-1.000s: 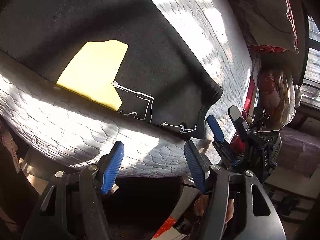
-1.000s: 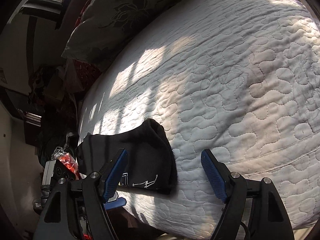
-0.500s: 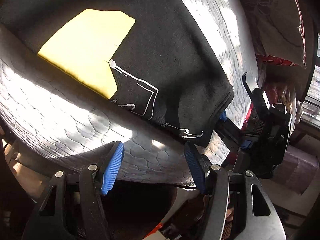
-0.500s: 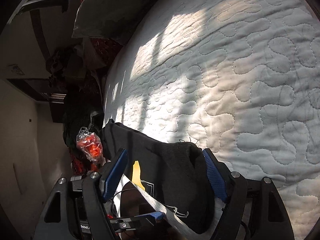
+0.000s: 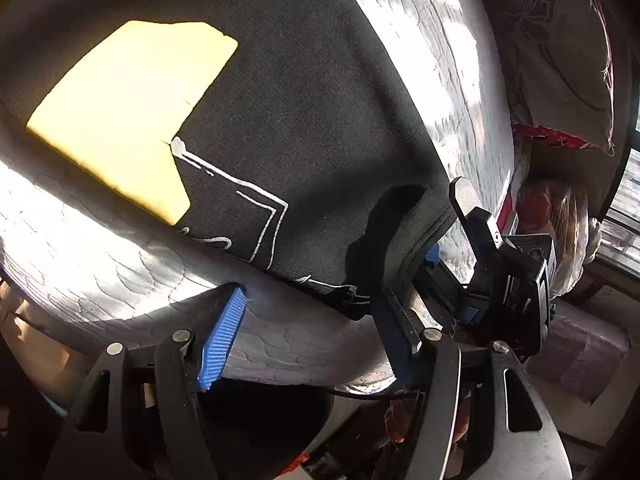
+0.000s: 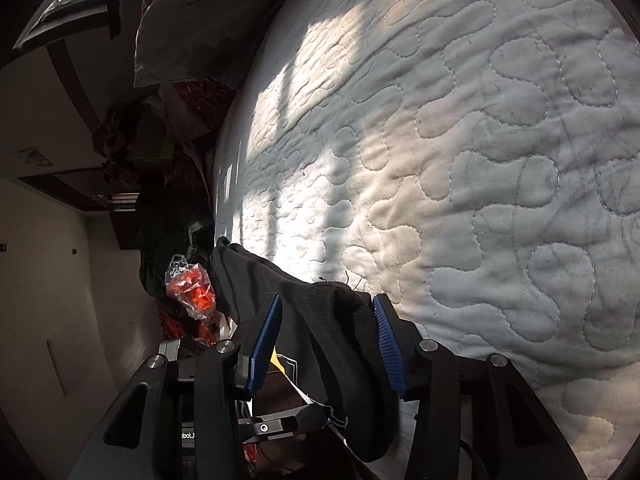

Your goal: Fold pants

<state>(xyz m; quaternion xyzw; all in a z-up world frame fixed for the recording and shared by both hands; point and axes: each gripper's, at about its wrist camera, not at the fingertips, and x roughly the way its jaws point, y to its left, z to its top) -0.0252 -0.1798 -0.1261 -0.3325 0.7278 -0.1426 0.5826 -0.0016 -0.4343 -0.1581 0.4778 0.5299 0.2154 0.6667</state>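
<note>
Black pants (image 5: 304, 112) with a yellow patch (image 5: 128, 120) and white line print lie on a white quilted mattress (image 5: 120, 264), the cuff end at the mattress edge. My left gripper (image 5: 304, 332) is open, its jaws just below the lower hem corner, touching the mattress side. My right gripper (image 6: 326, 344) straddles the ribbed black cuff (image 6: 340, 320), jaws partly closed around it with cloth between the blue pads. In the left wrist view the right gripper (image 5: 448, 248) sits at the cuff corner.
A dark floral pillow (image 6: 192, 16) lies at the head of the mattress (image 6: 480, 160). A plastic bag with red contents (image 6: 190, 288) and clutter sit beside the bed. A window (image 5: 624, 208) is at the right.
The right gripper moved onto the cuff and its jaws narrowed around it. The left gripper moved closer to the hem at the mattress edge, still open.
</note>
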